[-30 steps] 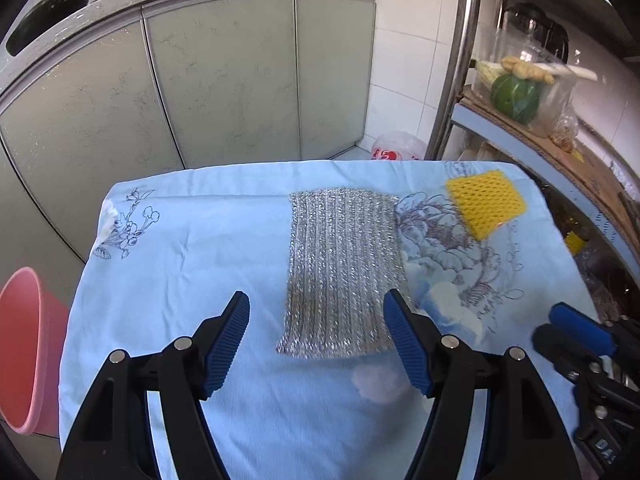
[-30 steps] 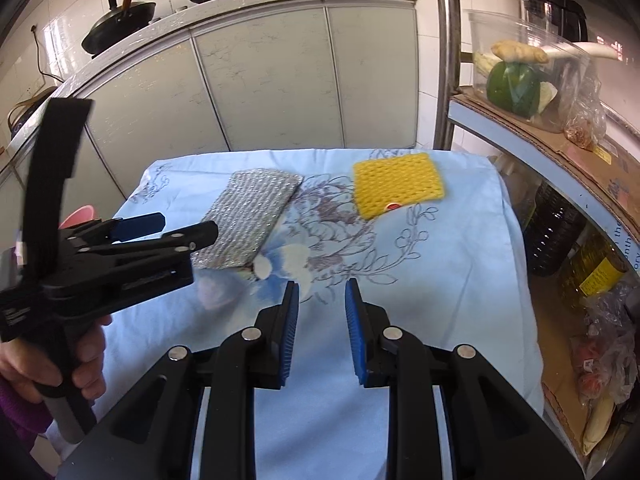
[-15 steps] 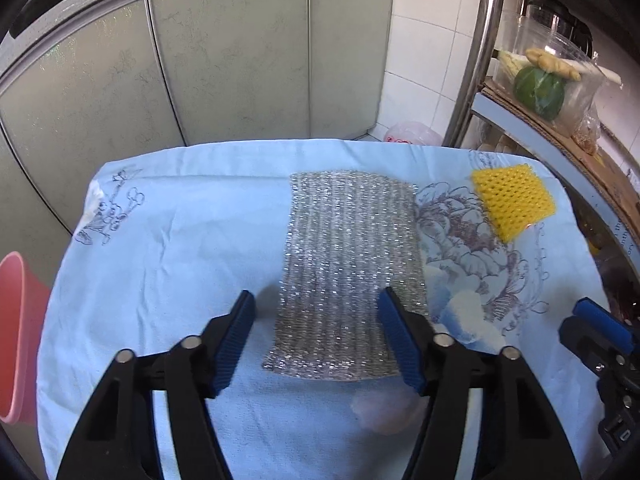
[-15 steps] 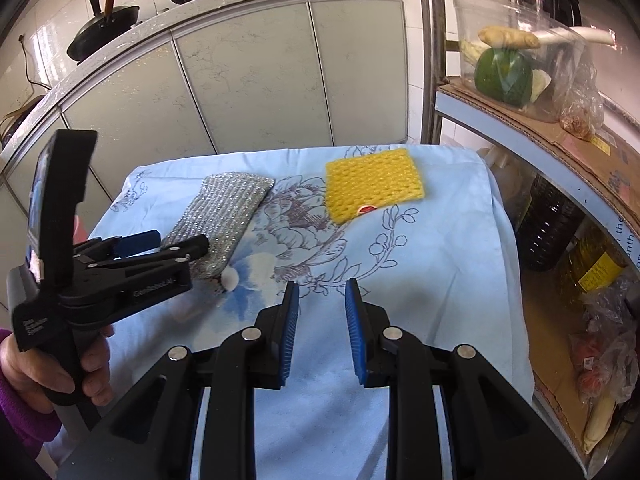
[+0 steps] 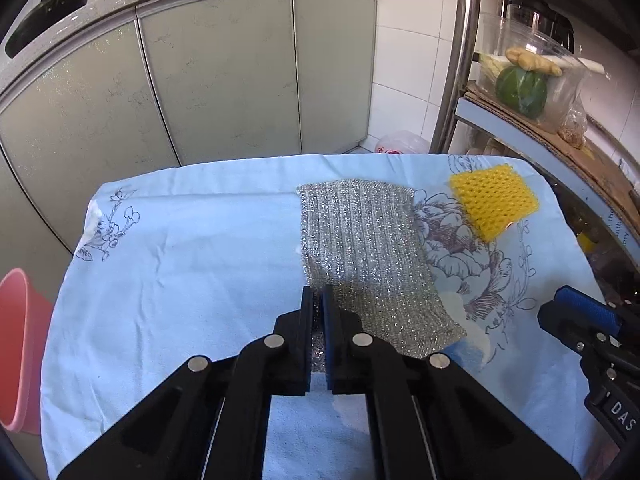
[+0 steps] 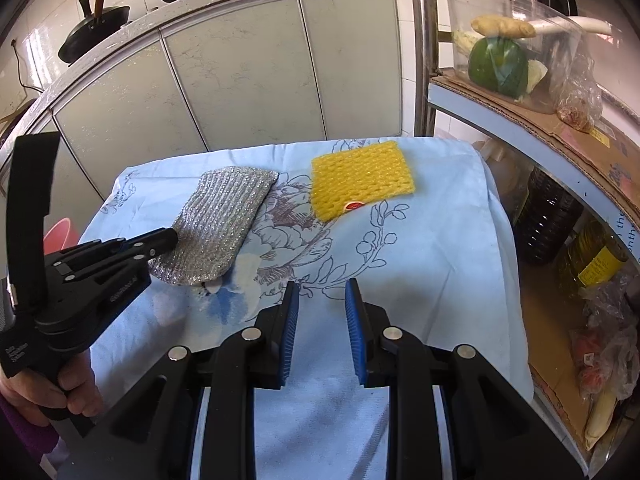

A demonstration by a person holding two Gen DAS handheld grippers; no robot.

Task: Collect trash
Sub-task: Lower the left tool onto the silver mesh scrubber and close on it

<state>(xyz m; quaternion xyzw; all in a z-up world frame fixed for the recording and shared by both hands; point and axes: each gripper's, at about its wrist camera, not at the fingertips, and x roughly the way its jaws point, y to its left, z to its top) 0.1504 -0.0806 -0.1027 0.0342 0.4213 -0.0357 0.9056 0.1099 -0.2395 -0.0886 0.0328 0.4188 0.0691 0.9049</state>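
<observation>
Left wrist view shows what the right cannot: my left gripper (image 5: pixel 316 300) has its blue pads pressed together on the near edge of the silver mesh cloth (image 5: pixel 368 256), with a strip of glitter caught in the thin slot between them. From the right wrist view I only see that gripper from the side, its tip (image 6: pixel 166 238) meeting the cloth's near left corner, and my hand (image 6: pixel 60 394) wrapped around the handle. My right gripper (image 6: pixel 320 304) hangs over the blue floral tablecloth (image 6: pixel 432 248) with a narrow gap between its pads, holding nothing. The cloth is a sparkly knitted rectangle lying flat on the tablecloth, ribbed lengthwise. Just beside it, toward the far right corner, lies a yellow foam net (image 6: pixel 360 178) with a small red sticker. A pink bin (image 5: pixel 20 344) stands off the table's left edge.
</observation>
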